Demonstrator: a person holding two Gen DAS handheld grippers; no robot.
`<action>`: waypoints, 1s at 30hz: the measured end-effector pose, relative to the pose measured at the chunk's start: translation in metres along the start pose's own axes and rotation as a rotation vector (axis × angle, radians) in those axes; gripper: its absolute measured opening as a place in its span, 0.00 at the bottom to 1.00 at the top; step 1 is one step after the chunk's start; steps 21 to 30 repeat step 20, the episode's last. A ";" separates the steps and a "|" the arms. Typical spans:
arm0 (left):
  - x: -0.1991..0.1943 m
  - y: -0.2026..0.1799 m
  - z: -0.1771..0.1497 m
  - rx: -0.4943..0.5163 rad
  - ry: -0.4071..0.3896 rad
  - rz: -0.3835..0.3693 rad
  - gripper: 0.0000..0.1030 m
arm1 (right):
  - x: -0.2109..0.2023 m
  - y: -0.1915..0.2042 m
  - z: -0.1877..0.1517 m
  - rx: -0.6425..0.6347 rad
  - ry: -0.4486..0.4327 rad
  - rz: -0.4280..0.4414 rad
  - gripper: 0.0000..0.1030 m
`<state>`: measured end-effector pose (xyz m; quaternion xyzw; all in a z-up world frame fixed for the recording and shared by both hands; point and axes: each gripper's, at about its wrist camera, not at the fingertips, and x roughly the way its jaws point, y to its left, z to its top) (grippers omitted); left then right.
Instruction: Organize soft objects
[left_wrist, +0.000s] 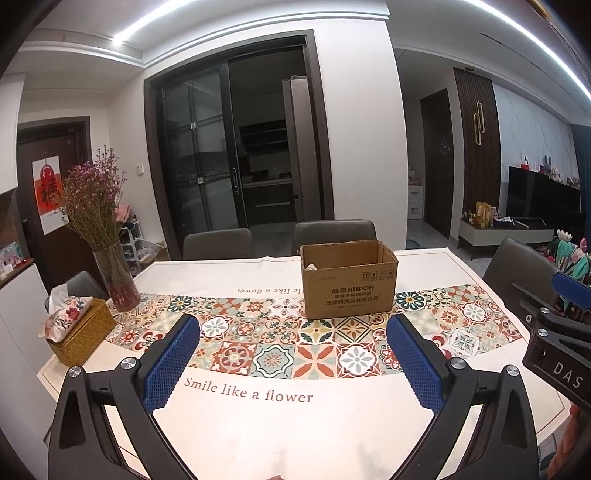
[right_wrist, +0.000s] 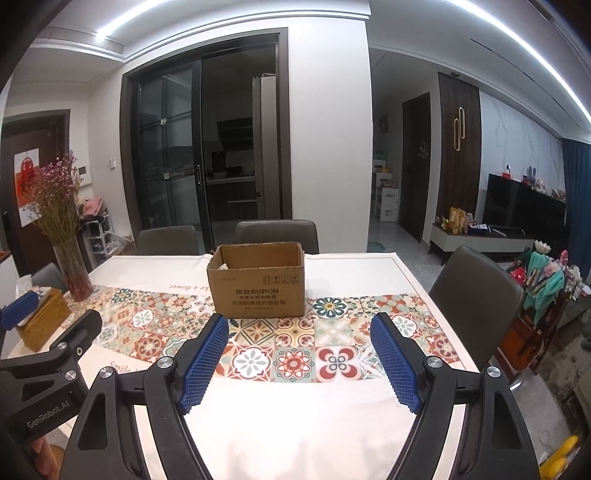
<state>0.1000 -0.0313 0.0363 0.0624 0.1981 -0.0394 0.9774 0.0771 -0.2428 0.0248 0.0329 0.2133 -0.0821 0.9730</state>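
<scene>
The table (left_wrist: 354, 435), under a white cloth with a tiled band across its middle, fills most of both views, and its near half is bare, so there is wide room to move between the near edge and the band. The cardboard box (left_wrist: 349, 284) stands open-topped past the middle, toward the far edge, with something pale just showing inside its left corner; what it is cannot be told. No loose soft object lies on the cloth in either view, so the sorting looks either finished or close to it, though that is a judgement. At the left edge stand a vase of dried flowers (left_wrist: 110, 258) and a woven tissue box (left_wrist: 79, 332), well apart from the carton. The left gripper (left_wrist: 293, 334) hovers spread as wide as it goes, holding nothing; the right gripper (right_wrist: 297, 328) is also parted and empty.
</scene>
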 end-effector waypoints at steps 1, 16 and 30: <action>-0.002 0.001 -0.001 -0.002 -0.004 0.002 1.00 | -0.001 0.001 -0.001 0.001 -0.001 -0.001 0.78; -0.012 0.014 -0.006 -0.010 -0.013 -0.003 1.00 | -0.012 0.008 -0.003 -0.003 -0.006 0.007 0.78; -0.013 0.014 -0.005 -0.011 -0.019 0.004 1.00 | -0.014 0.010 -0.004 -0.004 -0.010 0.011 0.78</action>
